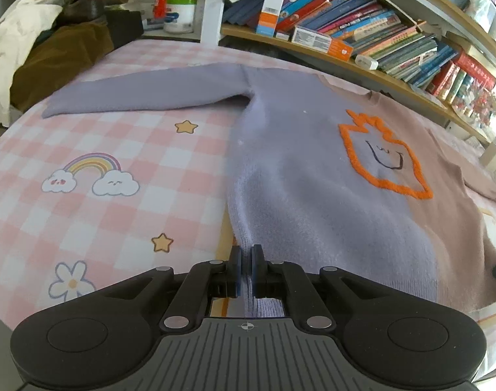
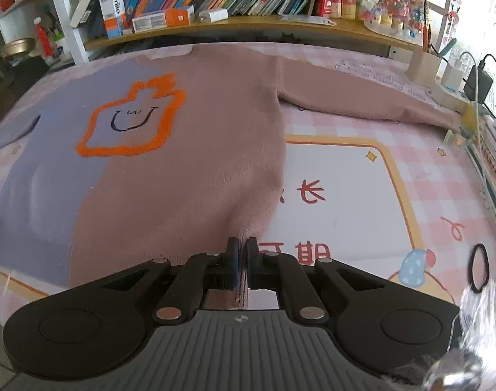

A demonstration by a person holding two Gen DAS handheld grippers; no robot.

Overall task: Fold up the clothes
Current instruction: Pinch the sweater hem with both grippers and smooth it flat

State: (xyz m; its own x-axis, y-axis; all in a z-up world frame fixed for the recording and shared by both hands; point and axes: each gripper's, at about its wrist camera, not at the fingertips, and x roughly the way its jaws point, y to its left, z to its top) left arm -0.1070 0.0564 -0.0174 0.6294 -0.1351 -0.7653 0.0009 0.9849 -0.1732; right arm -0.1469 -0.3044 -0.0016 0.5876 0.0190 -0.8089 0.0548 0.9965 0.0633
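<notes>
A sweater lies spread flat on the pink checked mat, lilac on one half (image 1: 300, 169) and dusty pink on the other (image 2: 189, 163), with an orange outlined smiling figure (image 1: 381, 156) on its chest. Its lilac sleeve (image 1: 143, 97) stretches out to the left, and its pink sleeve (image 2: 362, 97) reaches right. My left gripper (image 1: 247, 254) is shut on the lilac bottom corner of the hem. In the right wrist view my right gripper (image 2: 242, 247) is shut on the pink bottom corner, the knit bunched between its pads.
A wooden shelf (image 2: 248, 29) packed with books runs along the far edge. A heap of brown and cream clothes (image 1: 42, 52) lies at the far left. A black hair tie (image 2: 478, 268) rests on the mat (image 1: 117, 150) at the right, near cables and a charger (image 2: 479, 81).
</notes>
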